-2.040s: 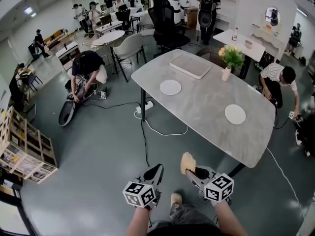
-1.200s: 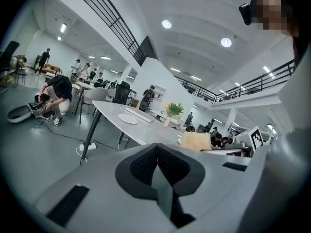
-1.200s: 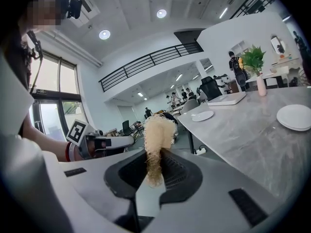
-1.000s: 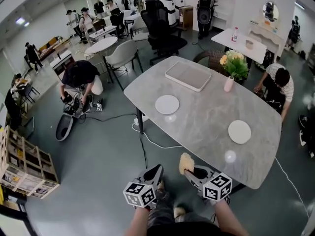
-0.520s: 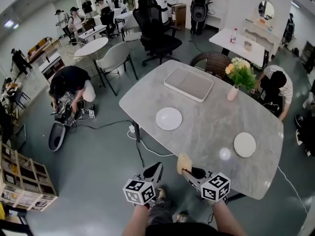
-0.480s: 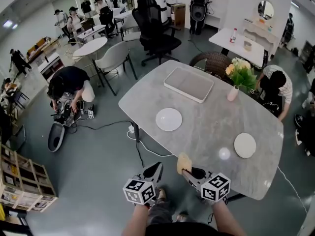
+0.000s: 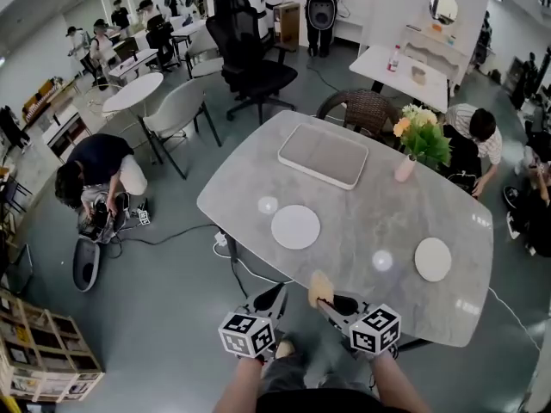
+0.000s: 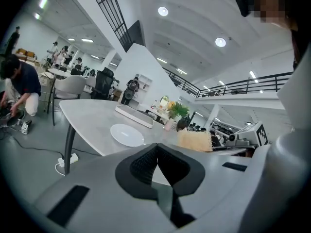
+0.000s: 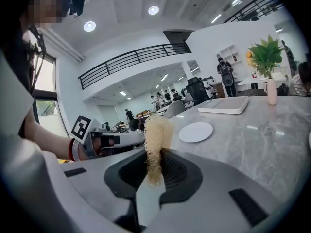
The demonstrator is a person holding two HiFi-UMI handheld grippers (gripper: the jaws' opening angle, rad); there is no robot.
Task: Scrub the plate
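Two white plates lie on the grey marble table [image 7: 362,222]: the near plate [image 7: 295,226] [image 8: 127,134] [image 9: 196,132] toward the left, the other plate [image 7: 432,259] at the right. My right gripper [image 7: 323,289] [image 9: 155,171] is shut on a tan fibrous scrubber [image 7: 320,286] [image 9: 156,140] [image 8: 194,141], held just over the table's near edge, short of the near plate. Beside it on the left, my left gripper [image 7: 271,299] [image 8: 157,152] is shut with nothing in it.
A white tray [image 7: 323,156] [image 9: 224,105] lies at the table's far side, and a pink vase of flowers [image 7: 405,166] [image 9: 272,91] stands right of it. A person crouches on the floor [image 7: 95,166] at left; a cable and power strip [image 7: 222,239] lie under the table's left edge.
The view has come closer to the table. Both grippers, earlier over the floor, now sit at the table's near edge, the scrubber still gripped in the right one.
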